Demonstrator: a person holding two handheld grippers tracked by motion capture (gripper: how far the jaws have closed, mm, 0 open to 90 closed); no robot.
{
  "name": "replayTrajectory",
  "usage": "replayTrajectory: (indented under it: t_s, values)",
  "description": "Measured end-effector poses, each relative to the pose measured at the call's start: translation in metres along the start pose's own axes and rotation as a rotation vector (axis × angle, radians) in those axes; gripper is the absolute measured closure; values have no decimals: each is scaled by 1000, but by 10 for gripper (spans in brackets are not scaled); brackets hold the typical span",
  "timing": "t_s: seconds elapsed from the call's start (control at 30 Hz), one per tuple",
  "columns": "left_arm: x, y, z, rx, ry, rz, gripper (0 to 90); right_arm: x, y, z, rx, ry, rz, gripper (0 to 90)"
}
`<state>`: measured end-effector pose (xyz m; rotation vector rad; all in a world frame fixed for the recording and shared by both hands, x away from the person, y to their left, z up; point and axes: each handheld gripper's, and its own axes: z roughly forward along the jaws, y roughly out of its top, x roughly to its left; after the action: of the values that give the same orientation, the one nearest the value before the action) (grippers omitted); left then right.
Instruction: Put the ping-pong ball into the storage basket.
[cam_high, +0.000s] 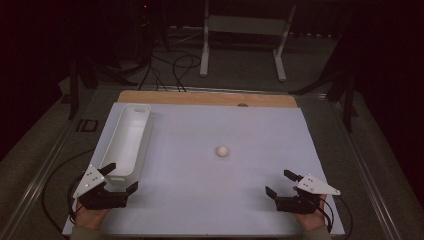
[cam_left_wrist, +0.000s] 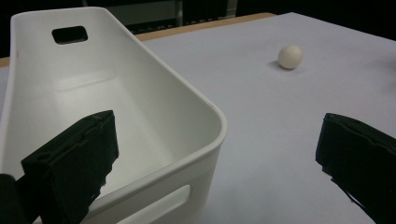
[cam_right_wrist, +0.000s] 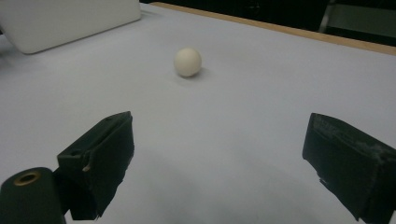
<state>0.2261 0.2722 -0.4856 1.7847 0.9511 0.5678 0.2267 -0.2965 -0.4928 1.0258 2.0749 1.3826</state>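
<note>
Ball (cam_high: 222, 151), small and whitish, lies loose on the table (cam_high: 250, 200), ahead of both tongs and between their two lines of reach, touched by neither.

Nearest: right tongs (cam_high: 278, 183) at the near right of the table, held low in the person's hand, jaws spread wide with nothing between them. In the right gripper view the ball (cam_right_wrist: 187, 62) sits ahead and a little left of the gap, well apart from the pads.

Left tongs (cam_high: 121, 176) at the near left, jaws likewise spread wide and gripping nothing. They straddle the near end of the white bin (cam_high: 131, 137): in the left gripper view one jaw hangs inside over the bin (cam_left_wrist: 140, 112) floor, the other outside over bare table. Whether either pad touches the rim cannot be told. The ball (cam_left_wrist: 290, 57) lies off to the right and beyond.

Farther: the bin runs lengthwise away from the left tongs, upright, empty as far as can be seen. A wooden strip (cam_high: 200, 97) edges the far side of the table.

Progress, as judged: the work looks to be ball into bin, and none of it is done. Ball ungrasped, bin empty. Left to do: reach, close on the ball, carry it across, release over the bin. Right tongs seem better placed for the pick.
</note>
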Motion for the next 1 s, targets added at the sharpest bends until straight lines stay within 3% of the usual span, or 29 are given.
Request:
replayTrajectory:
  t_s: [0.6, 1.0]
  values:
    - [-2, 0, 1, 1, 11, 7, 0, 0, 2, 0, 9, -13, 12, 72]
    - [-2, -1, 2, -8, 16, 6, 0, -2, 17, -2, 38, -28, 38, 69]
